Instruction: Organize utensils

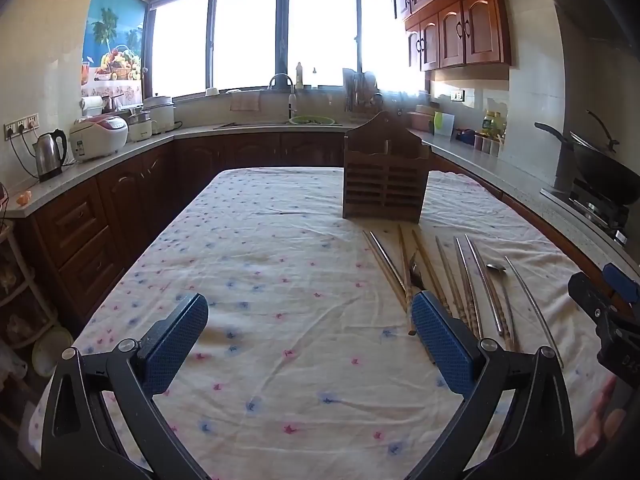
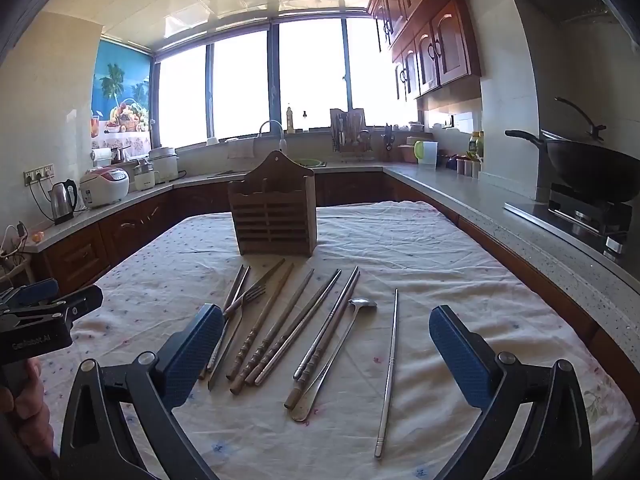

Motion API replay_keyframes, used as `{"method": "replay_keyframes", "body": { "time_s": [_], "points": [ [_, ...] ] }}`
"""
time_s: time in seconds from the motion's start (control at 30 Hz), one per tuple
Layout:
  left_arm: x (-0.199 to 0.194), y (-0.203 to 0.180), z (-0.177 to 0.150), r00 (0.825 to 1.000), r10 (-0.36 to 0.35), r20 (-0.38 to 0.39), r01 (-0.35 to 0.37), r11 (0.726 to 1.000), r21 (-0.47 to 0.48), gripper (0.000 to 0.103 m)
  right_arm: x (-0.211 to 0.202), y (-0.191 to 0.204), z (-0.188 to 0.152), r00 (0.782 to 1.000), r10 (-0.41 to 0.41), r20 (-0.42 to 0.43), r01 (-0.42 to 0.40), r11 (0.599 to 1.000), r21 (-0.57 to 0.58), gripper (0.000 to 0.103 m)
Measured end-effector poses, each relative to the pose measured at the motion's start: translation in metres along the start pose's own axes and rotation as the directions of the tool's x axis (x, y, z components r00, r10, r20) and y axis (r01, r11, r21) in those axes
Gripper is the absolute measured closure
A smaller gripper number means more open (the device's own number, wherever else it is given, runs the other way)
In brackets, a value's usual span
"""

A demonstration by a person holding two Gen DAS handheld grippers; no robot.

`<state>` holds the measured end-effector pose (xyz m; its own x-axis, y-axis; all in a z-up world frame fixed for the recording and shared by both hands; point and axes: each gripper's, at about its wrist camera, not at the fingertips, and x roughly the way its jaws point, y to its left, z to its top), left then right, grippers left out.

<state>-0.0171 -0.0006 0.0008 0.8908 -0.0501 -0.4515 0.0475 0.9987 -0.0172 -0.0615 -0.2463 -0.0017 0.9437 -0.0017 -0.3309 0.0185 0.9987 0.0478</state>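
A brown wooden utensil holder point(image 2: 274, 210) stands upright on the cloth-covered table point(image 2: 440, 248); it also shows in the left wrist view point(image 1: 385, 176). In front of it lie several wooden and metal chopsticks point(image 2: 276, 328), a fork point(image 2: 250, 296), a metal spoon point(image 2: 340, 344) and a single metal chopstick point(image 2: 390, 368). My right gripper point(image 2: 326, 352) is open and empty, hovering above the utensils. My left gripper point(image 1: 310, 344) is open and empty, over bare cloth to the left of the chopsticks point(image 1: 460, 280).
Kitchen counters point(image 1: 120, 152) wrap around the table, with a kettle point(image 1: 50, 154), rice cooker point(image 1: 98, 136) and sink point(image 1: 280, 120). A wok point(image 2: 588, 164) sits on the stove at right. The left gripper's body shows at the left edge of the right wrist view point(image 2: 36, 320).
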Motion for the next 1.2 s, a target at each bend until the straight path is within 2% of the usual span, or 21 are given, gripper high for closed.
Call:
{"method": "replay_keyframes", "body": {
  "time_s": [0.6, 1.2],
  "points": [
    [-0.0021, -0.0028, 0.0005, 1.0, -0.002, -0.001, 0.002, 1.0, 0.007, 0.0, -0.0057, 0.0026, 0.0026, 1.0, 0.024, 0.012, -0.024, 1.0, 0.013, 0.0],
    [-0.0001, -0.0038, 0.0045, 1.0, -0.005, -0.004, 0.005, 1.0, 0.008, 0.0, -0.0038, 0.0022, 0.0024, 0.999, 0.02, -0.026, -0.02, 1.0, 0.0, 0.0]
  ]
}}
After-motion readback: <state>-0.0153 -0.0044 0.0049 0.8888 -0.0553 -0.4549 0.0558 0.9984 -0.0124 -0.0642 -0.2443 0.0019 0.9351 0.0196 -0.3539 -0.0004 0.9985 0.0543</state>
